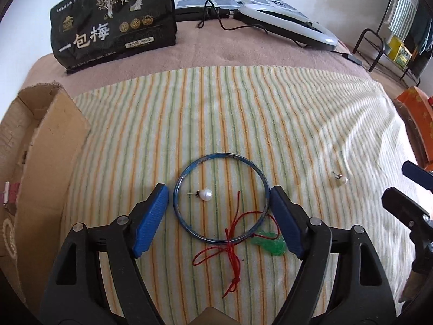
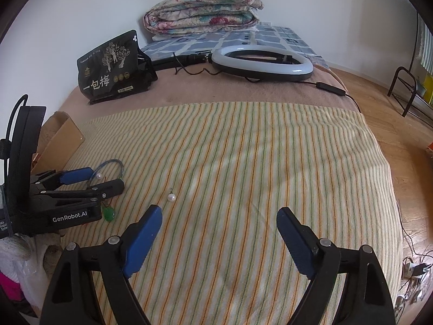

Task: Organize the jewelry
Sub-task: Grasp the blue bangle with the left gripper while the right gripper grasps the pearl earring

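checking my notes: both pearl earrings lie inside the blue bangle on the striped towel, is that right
Not quite: only one pearl earring lies inside the blue bangle. The other earring lies outside it, off to the right on the striped towel, as the left wrist view shows.

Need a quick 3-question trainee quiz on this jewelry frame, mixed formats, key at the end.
1. True or false: one pearl earring lies inside the blue bangle.
2. What does the red cord cross? A) the bangle's rim B) the snack bag C) the ring light
3. Fill in: the jaws of the left gripper stand on either side of the ____.

Key: 1 true; 2 A; 3 bangle. The second pearl earring lies apart on the striped towel.
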A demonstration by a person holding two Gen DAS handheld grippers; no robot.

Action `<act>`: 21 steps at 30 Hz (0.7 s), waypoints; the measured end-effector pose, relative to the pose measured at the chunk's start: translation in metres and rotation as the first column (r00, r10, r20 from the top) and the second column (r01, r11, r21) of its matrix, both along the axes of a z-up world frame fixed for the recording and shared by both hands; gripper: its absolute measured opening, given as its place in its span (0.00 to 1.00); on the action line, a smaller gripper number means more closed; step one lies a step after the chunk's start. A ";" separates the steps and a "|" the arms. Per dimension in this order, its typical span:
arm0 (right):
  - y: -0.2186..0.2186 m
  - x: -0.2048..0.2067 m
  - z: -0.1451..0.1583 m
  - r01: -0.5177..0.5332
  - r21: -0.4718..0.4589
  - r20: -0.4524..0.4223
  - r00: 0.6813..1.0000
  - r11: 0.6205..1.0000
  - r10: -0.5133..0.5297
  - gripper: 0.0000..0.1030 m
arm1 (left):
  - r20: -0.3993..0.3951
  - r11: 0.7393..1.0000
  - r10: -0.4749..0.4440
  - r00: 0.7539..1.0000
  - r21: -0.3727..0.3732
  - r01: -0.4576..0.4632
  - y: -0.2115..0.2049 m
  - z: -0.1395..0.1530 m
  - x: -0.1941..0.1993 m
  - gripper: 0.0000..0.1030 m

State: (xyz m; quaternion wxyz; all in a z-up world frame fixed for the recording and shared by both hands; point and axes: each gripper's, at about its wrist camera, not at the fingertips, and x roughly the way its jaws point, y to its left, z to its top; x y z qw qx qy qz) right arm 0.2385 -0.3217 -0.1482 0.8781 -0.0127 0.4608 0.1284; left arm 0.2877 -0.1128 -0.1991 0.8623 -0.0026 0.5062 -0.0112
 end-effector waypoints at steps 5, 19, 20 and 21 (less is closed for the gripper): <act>0.005 0.003 -0.004 -0.024 0.010 -0.018 1.000 1.000 0.024 0.74 | -0.009 1.000 0.024 1.000 0.013 -0.024 0.005 -0.002 0.001 0.77; 0.050 0.011 -0.021 -0.166 -0.038 -0.050 0.985 0.985 0.164 0.37 | 0.004 0.999 0.009 1.000 -0.042 -0.009 0.013 -0.003 0.001 0.72; 0.051 0.012 -0.021 -0.166 -0.044 -0.050 0.985 0.985 0.164 0.35 | 0.004 0.999 0.009 1.000 -0.044 -0.009 0.014 -0.003 0.001 0.72; 0.053 0.014 -0.022 -0.168 -0.048 -0.051 0.985 0.985 0.165 0.33 | 0.005 0.999 0.007 1.000 -0.045 -0.007 0.014 -0.003 0.001 0.72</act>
